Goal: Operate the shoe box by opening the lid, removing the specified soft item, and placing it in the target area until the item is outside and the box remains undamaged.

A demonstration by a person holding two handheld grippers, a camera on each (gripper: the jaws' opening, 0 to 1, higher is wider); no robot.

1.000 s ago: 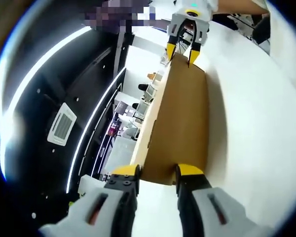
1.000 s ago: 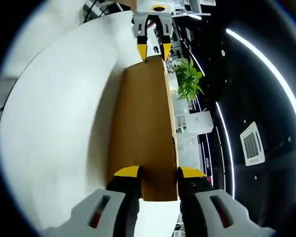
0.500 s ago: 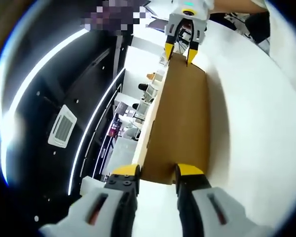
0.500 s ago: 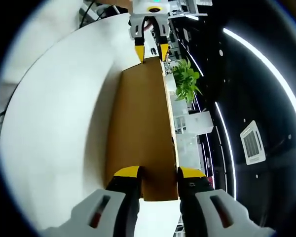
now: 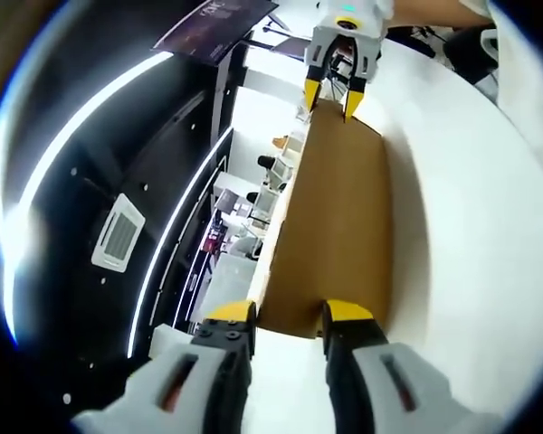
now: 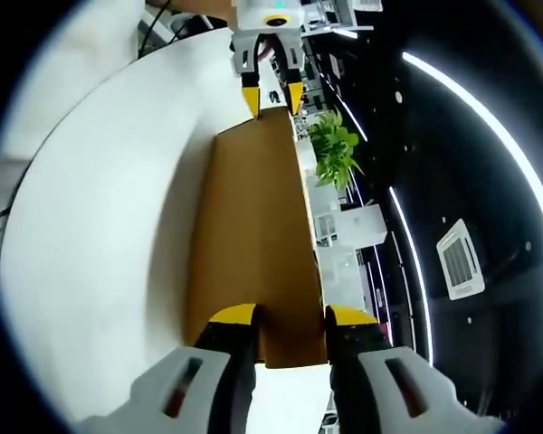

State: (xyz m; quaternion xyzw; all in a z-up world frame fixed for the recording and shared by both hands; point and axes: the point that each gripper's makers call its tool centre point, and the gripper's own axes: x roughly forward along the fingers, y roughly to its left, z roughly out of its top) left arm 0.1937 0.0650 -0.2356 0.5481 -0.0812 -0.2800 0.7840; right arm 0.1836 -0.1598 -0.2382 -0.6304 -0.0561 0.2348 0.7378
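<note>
White table [image 5: 489,226] behind; plain brown lid [image 5: 339,226] clamped endwise by left gripper [image 5: 290,316], right gripper [image 6: 290,316].

Each view looks close along its own fingers down the length of the brown box lid [image 5: 335,217] from opposite ends. Both share the lid [image 6: 253,235], the white tabletop [image 5: 471,226] beside it, and the opposite gripper at the far end.

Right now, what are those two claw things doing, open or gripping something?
Left gripper: shut on one end of the cardboard lid.
Right gripper: shut on the lid's other end.
</note>
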